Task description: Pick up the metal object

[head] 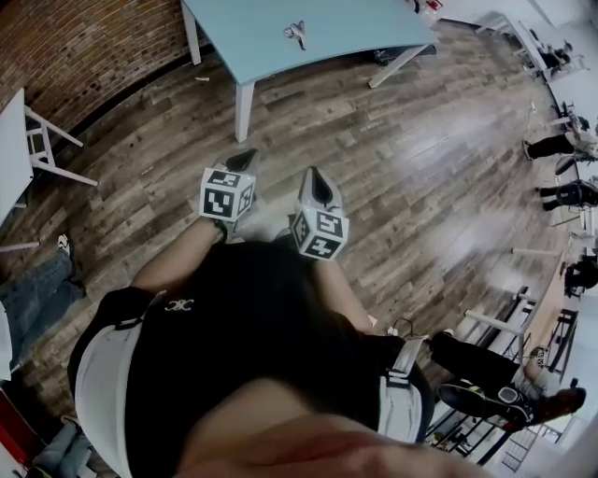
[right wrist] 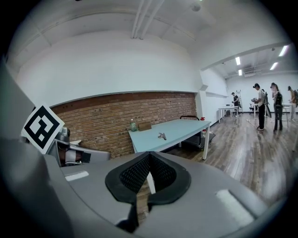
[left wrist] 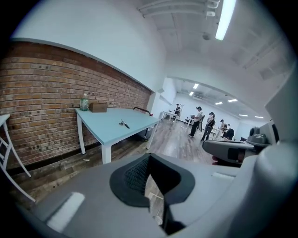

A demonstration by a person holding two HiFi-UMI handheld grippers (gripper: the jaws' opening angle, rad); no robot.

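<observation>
At the very start: no part of the pick-up done yet. About the middle of the light-blue table (head: 355, 28), well away from its corners: the small metal object (head: 296, 34), lying flat and touched by nothing. At the table edge nearest the brick wall (left wrist: 42, 93), a bottle (left wrist: 84, 102) and a brown box (left wrist: 98, 107) side by side, apart from the metal object and of no use for the task.

Held low in front of the person's body, above the wooden floor (head: 402, 168): the left gripper (head: 246, 161) and the right gripper (head: 315, 179), side by side and pointing toward the table. Both well apart from the table, with a stretch of floor between. In the left gripper, jaws together, tips meeting, nothing clamped between them. In the right gripper the same: pads closed on each other at the tip and empty, with only floor and a table leg visible through the small gap lower down.

Left to do, as a judgement: almost everything. First to walk up to the near long edge of the table, close enough to reach the metal object. Then to spread the jaws of one gripper, to bring them down on either side of the object, to close on it and to lift it off the tabletop. Shape and lie of the object hard to judge from here: too small in all three views. Probably thin and low on the tabletop, so a careful, low approach likely needed.
</observation>
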